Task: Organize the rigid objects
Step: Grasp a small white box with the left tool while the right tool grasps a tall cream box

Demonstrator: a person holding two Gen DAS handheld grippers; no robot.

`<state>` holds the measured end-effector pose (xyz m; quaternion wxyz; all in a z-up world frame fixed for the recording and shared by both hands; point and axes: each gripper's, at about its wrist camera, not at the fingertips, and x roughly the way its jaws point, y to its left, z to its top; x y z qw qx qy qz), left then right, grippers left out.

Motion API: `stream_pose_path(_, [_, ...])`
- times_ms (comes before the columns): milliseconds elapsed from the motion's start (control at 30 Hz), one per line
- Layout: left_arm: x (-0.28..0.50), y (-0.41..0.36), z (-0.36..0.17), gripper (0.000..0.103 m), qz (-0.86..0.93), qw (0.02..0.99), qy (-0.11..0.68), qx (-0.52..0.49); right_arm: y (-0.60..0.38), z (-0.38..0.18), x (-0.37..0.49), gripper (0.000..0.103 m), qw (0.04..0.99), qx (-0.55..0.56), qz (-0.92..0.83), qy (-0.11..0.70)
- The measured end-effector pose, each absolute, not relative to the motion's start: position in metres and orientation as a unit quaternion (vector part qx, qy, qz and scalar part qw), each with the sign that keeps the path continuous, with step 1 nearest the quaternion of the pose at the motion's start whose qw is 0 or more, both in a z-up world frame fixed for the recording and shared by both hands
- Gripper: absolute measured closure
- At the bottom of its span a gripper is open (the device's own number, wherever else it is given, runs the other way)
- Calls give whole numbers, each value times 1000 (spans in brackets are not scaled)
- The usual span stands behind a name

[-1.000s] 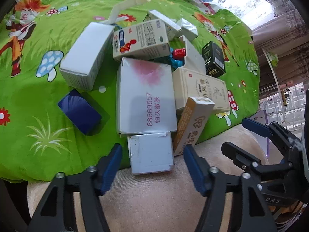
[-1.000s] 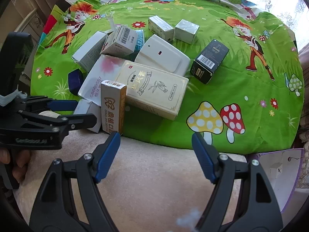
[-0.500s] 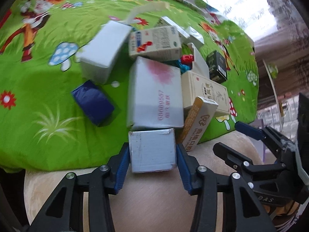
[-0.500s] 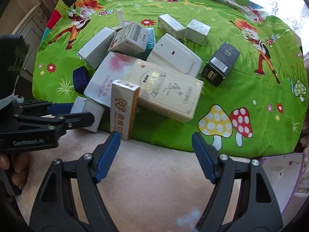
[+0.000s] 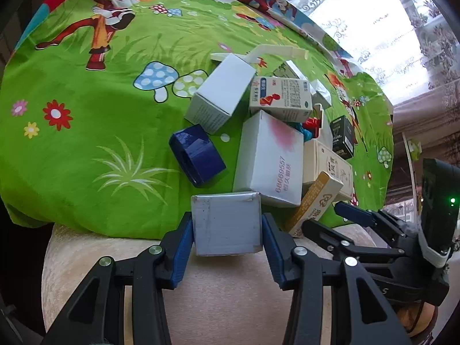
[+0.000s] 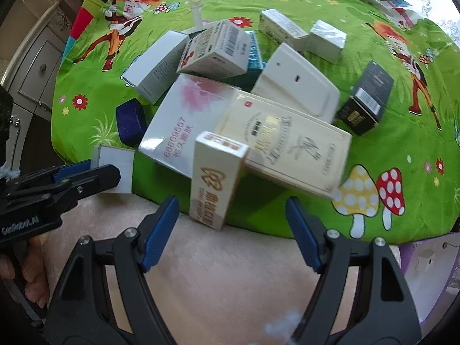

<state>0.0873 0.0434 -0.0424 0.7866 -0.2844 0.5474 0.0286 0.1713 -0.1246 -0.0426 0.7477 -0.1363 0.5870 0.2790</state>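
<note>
A heap of cardboard boxes lies on a green cartoon cloth. My left gripper is shut on a small silver-grey box at the cloth's near edge; it also shows in the right wrist view. Behind it lies a big white box with pink print. My right gripper is open, its fingers on either side of the near end of a yellow-white box, not touching it. That box leans on a large cream box.
A dark blue box, a white box, a red-figure carton and a black box lie around the heap. The cloth ends at a beige cushion edge. A purple-edged bin stands at right.
My left gripper moved forward and closed on the small silver-grey box. My right gripper moved forward toward the yellow-white box and stayed open.
</note>
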Motion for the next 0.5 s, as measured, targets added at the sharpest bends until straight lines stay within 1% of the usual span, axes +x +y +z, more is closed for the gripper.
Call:
stream_pose_path(200, [87, 46, -44, 55, 35, 785, 544, -294, -109, -52, 179, 24, 745, -141, 269, 594])
stream_pose_path(300, [86, 46, -43, 55, 38, 787, 544, -290, -104, -56, 181, 29, 744, -146, 265, 597])
stream_pose_path(367, [86, 45, -41, 55, 41, 789, 542, -285, -102, -59, 181, 34, 743, -149, 263, 598])
stream_pose_path(433, [86, 44, -40, 55, 45, 792, 541, -280, -101, -62, 182, 49, 740, -148, 262, 601])
stream_pose_path(467, [86, 43, -39, 55, 48, 794, 539, -275, -101, -64, 183, 53, 738, -146, 263, 605])
stream_pose_path(500, [86, 41, -37, 55, 51, 797, 538, -269, -101, -65, 183, 61, 736, -145, 263, 607])
